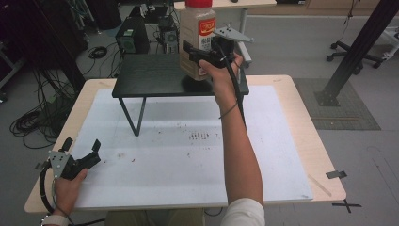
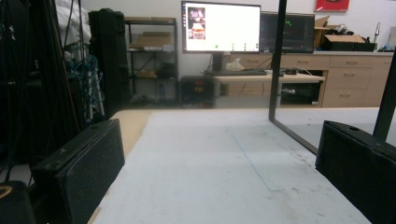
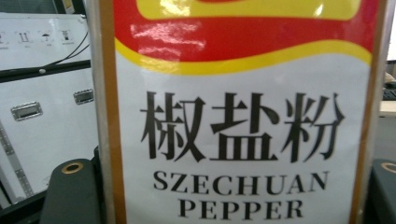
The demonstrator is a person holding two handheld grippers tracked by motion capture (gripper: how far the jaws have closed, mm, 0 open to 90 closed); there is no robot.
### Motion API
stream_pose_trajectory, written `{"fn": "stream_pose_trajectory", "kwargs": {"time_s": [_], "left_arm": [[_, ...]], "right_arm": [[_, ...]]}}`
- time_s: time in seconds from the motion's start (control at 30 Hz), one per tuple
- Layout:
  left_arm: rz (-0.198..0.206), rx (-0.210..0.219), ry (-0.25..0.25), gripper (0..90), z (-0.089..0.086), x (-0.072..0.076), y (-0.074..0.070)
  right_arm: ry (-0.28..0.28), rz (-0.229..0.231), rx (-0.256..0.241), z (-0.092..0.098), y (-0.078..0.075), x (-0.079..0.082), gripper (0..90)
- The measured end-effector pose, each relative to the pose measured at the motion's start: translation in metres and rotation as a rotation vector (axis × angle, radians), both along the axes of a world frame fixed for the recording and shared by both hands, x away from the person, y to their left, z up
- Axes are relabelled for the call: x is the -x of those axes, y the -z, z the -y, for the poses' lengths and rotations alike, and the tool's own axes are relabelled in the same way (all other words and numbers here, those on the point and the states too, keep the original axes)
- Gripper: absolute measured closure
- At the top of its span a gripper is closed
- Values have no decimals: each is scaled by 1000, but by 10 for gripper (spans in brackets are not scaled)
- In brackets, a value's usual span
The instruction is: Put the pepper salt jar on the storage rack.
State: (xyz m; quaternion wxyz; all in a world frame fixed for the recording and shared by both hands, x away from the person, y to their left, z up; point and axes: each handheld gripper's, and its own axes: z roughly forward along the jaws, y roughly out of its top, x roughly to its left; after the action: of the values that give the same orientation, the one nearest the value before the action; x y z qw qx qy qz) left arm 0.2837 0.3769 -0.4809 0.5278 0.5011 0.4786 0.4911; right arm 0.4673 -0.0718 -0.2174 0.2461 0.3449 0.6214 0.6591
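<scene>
Red-capped pepper jar (image 1: 197, 37) is clamped in the right gripper (image 1: 203, 56) above the black shelf's (image 1: 150, 77) right end, apparently not yet released. Left gripper (image 1: 84, 153) rests open near the table's (image 1: 291, 94) front-left corner.

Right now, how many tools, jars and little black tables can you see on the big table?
Tools: 2, the left tool resting open near the table's edge and the right tool shut on the jar.
Spice jars: 1, the Szechuan pepper jar with a red lid.
Small black tables: 1, the black stand.
Total: 4
</scene>
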Motion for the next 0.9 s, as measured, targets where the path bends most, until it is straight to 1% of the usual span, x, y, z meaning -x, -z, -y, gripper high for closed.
{"fn": "stream_pose_trajectory", "kwargs": {"time_s": [0.1,0.23,0.3,0.43,0.5,0.63,0.77,0.9], "left_arm": [[0,0,0,15,0,0,0],[0,-1,-1,15,0,0,0],[0,-2,-1,16,0,0,0],[0,-2,0,15,0,0,0],[1,-2,1,15,0,0,0],[1,-2,2,16,0,0,0],[1,-4,3,16,0,0,0],[2,-5,3,15,0,0,0]], "right_arm": [[20,1,4,-3,2,-2,250],[22,-3,9,-6,3,-5,251],[27,-1,19,-9,4,-6,251],[51,-1,32,-14,4,-7,251],[72,2,36,-16,4,-7,251],[95,1,33,-20,5,-8,251],[113,5,42,-25,6,-8,251],[140,6,32,-29,8,-8,251]]}}
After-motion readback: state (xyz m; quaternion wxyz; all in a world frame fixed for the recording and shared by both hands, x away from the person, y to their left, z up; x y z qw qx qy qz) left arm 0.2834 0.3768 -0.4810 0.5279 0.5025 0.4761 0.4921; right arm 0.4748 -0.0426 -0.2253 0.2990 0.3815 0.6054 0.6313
